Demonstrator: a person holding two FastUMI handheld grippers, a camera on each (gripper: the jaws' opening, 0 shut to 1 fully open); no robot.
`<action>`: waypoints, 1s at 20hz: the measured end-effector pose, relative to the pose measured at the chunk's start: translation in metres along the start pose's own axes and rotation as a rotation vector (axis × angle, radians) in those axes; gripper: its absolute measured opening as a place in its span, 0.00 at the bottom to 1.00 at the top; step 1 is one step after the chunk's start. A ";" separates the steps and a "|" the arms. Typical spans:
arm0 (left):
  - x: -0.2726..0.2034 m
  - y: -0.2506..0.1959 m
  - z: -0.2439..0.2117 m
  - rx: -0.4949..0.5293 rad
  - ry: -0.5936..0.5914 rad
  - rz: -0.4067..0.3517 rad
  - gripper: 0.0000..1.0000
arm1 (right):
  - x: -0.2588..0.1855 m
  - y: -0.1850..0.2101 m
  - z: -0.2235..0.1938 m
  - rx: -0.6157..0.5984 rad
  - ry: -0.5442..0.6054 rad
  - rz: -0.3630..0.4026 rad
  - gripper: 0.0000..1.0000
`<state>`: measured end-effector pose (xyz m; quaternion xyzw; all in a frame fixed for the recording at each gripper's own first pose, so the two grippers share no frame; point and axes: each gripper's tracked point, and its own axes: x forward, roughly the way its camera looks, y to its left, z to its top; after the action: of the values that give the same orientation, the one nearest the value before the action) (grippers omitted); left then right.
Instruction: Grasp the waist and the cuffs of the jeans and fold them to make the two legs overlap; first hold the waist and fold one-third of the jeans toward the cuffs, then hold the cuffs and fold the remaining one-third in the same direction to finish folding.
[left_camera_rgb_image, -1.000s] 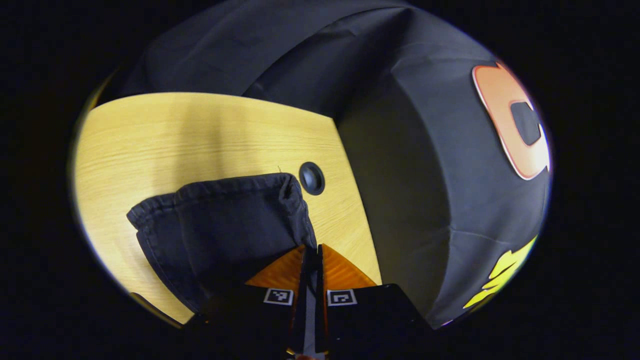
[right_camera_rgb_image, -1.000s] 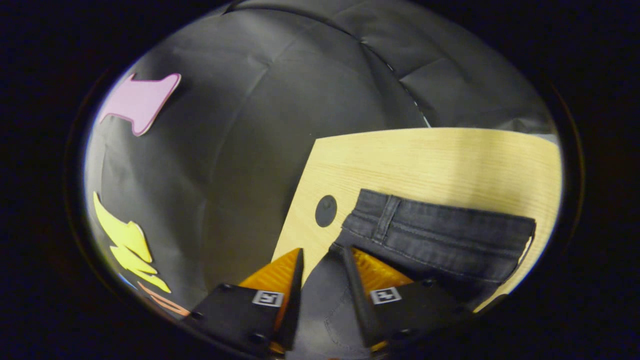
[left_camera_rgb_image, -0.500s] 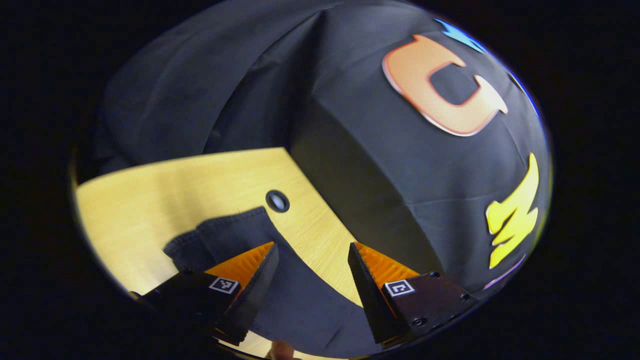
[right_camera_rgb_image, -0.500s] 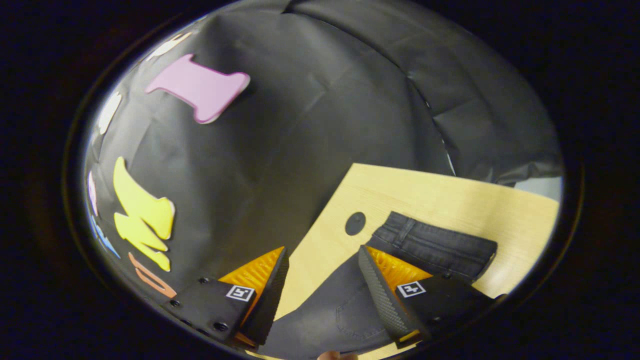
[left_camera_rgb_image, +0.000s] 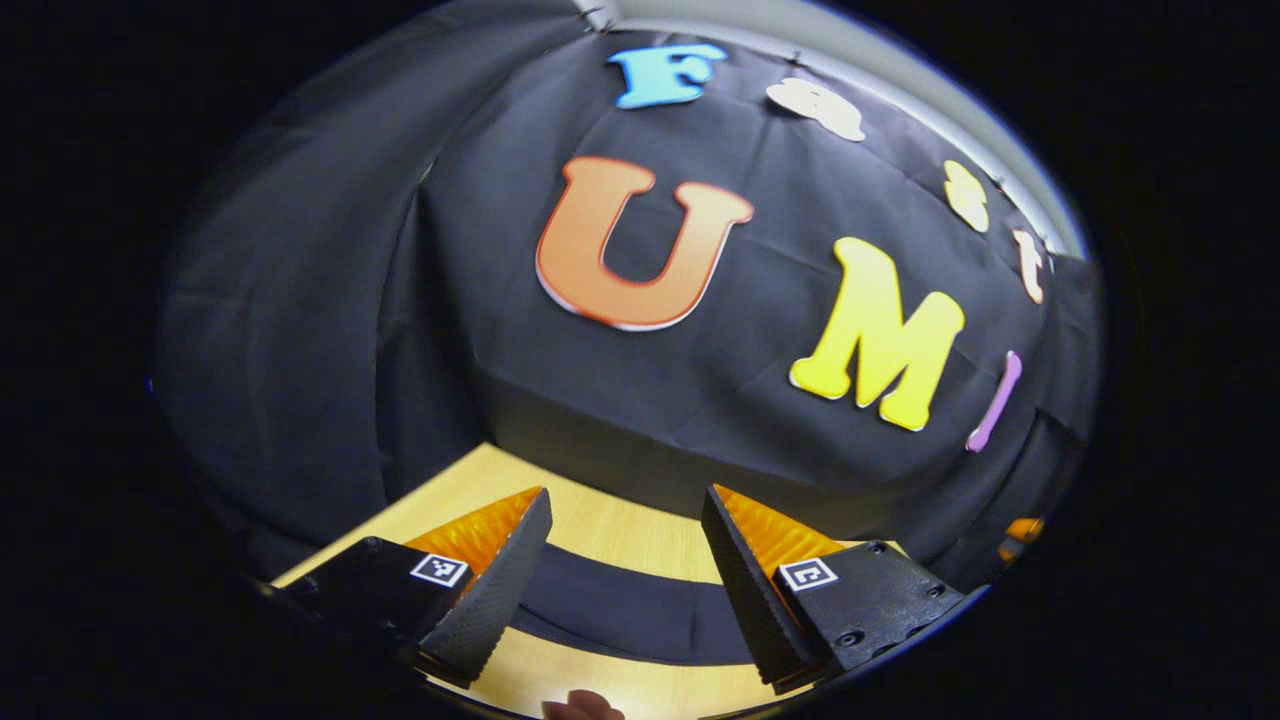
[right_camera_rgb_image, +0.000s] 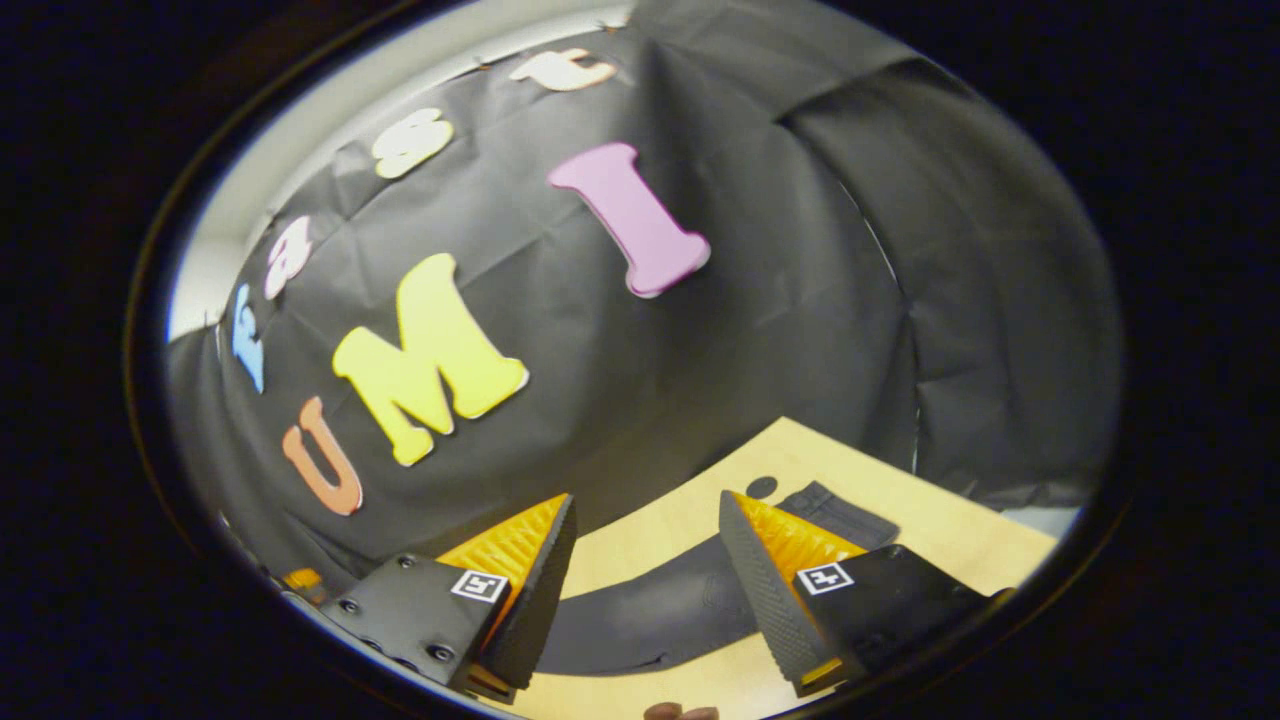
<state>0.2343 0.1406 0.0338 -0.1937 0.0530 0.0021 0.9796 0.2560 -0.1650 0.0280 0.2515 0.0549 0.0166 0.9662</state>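
Beyond both sets of spread, empty jaws, the dark jeans (left_camera_rgb_image: 620, 612) lie flat on the pale wooden counter (right_camera_rgb_image: 930, 510), apart from the left gripper (left_camera_rgb_image: 622, 545) and right gripper (right_camera_rgb_image: 648, 550). Black cloth walls the booth behind. Gripper bodies hide the jeans' ends.

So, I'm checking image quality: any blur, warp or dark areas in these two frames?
Left gripper view: sharp, fisheye bends the table edge, jeans lie in dim light between the open left claw. Right gripper view: also sharp, the wall bulges, the jeans look dark with little detail.
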 end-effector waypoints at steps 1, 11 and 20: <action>-0.011 -0.002 -0.001 0.033 -0.008 -0.004 0.96 | -0.019 0.006 0.000 -0.046 -0.015 -0.001 0.86; -0.035 0.061 -0.155 -0.351 0.391 0.153 0.99 | -0.080 -0.061 -0.071 0.024 0.121 -0.167 0.96; -0.041 0.018 -0.122 -0.093 0.234 0.158 0.99 | 0.070 -0.182 -0.147 0.397 0.346 -0.375 0.96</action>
<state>0.1804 0.1112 -0.0811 -0.2331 0.1819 0.0590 0.9534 0.3094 -0.2479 -0.1953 0.4140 0.2657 -0.1305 0.8608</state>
